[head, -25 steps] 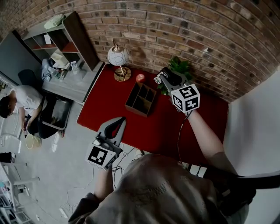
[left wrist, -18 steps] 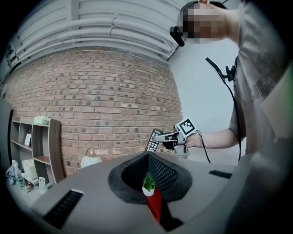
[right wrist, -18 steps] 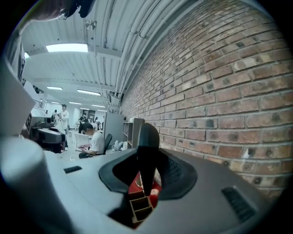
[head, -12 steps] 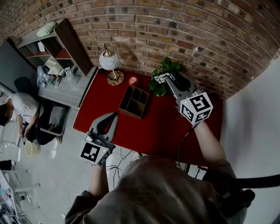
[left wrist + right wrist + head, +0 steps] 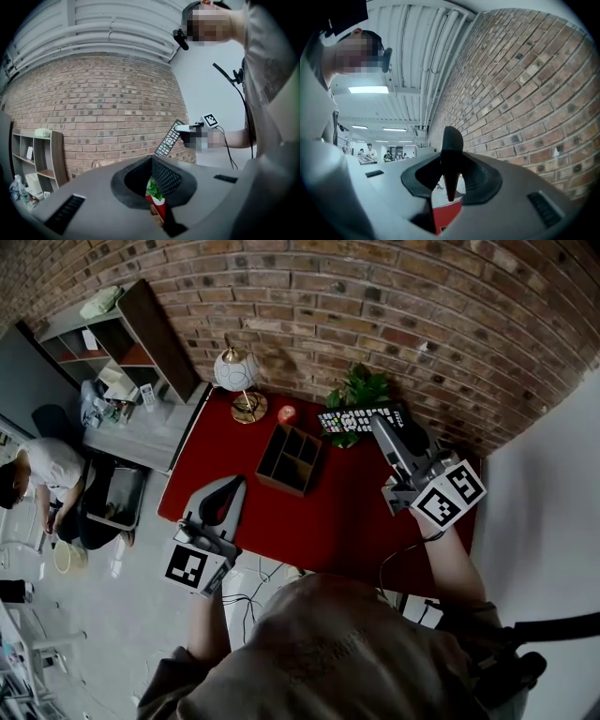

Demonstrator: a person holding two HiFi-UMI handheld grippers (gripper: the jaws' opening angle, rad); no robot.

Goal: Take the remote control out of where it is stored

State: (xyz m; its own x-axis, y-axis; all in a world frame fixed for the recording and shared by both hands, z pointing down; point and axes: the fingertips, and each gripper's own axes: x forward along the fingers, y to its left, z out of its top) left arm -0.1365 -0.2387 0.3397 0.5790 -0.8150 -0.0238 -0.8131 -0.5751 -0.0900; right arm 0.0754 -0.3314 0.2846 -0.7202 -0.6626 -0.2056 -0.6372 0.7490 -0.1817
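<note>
Head view: my right gripper (image 5: pixel 384 425) is clamped on one end of the remote control (image 5: pixel 359 418). The remote sticks out sideways, in front of the plant (image 5: pixel 358 388), up off the red table (image 5: pixel 347 517) and clear of the wooden divider box (image 5: pixel 286 482). A lamp (image 5: pixel 234 371) and a small red round thing (image 5: pixel 287 413) stand by the brick wall. My left gripper (image 5: pixel 232 486) hovers over the near table edge, well apart from the box.

Left gripper view: my jaws meet at the tips with nothing between them – only a bit of plant and red table shows through the gap. Farther off, the remote control (image 5: pixel 168 139) is up in the air against the brick wall, button side towards me, held at one end.

Right gripper view: jaws partly closed and pressed on the remote, seen edge-on as a dark thin blade – red table below.
</note>
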